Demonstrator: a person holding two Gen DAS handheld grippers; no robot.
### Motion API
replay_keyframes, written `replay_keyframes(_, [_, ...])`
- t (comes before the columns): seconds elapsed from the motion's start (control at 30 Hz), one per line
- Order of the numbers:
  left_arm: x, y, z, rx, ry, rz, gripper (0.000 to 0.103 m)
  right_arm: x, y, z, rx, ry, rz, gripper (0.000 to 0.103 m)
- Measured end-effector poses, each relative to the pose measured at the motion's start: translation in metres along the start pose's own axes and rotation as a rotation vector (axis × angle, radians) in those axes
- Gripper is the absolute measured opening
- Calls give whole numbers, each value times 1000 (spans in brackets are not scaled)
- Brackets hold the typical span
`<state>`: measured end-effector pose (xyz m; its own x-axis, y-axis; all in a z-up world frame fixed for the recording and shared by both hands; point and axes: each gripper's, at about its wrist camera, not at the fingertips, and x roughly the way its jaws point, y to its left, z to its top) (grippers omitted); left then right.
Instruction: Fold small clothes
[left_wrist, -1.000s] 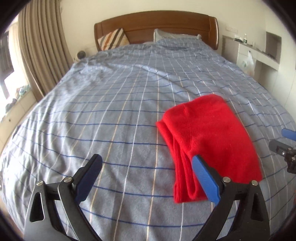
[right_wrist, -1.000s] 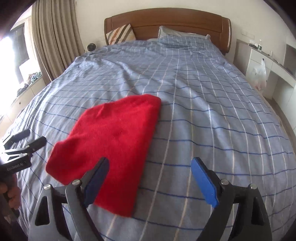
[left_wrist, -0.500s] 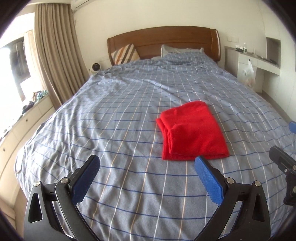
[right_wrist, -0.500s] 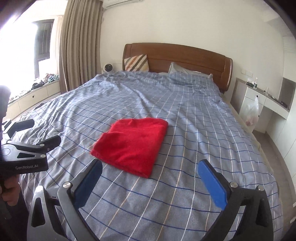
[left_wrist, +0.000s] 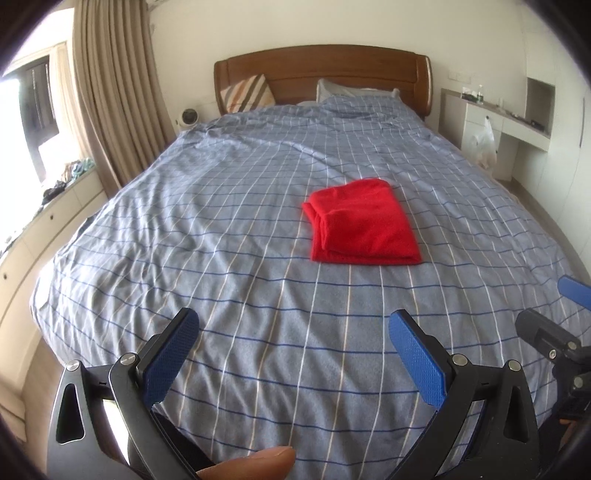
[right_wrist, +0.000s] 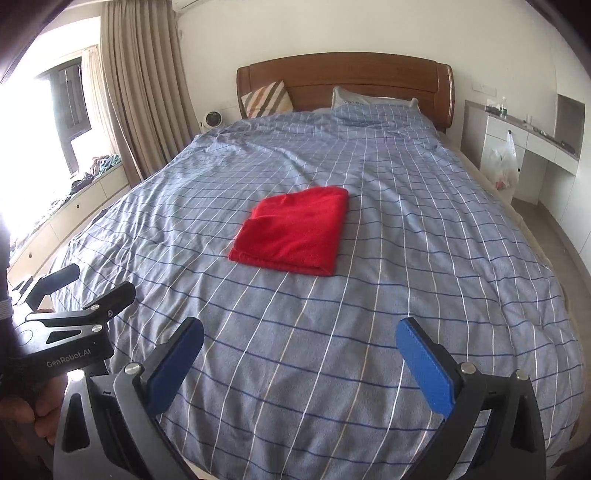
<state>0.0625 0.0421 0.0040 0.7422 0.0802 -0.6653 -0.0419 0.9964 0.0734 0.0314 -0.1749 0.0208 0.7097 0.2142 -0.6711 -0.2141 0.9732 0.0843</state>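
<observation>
- Left gripper: jaws spread wide, textured blue pads, holding nothing.
- Right gripper: jaws likewise spread and empty.
- Red garment, soft and fleecy, folded into a flat rectangle, lies well ahead of both.
- Blue checked bedcover carries it, mid-bed.

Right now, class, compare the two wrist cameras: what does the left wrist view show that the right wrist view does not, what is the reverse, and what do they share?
Only the left wrist view shows a fingertip at the bottom edge and the layered fold edges on the left side of the red garment.

Only the right wrist view shows the GenRobot.AI lettering on the left gripper and the hand holding it.

Both show the folded garment lying free on the checked bedspread, the wooden headboard, and both grippers open and empty, including the right gripper.
</observation>
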Motion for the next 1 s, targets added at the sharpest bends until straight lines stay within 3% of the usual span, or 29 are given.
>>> replay_keyframes(0.4, [-33, 1, -5, -17, 0, 40, 103, -39, 18, -6, -31, -3, -24, 103])
replay_keyframes(1.0, [-44, -7, -1, 6, -29, 56, 103, -47, 21, 3, -38, -16, -56, 103])
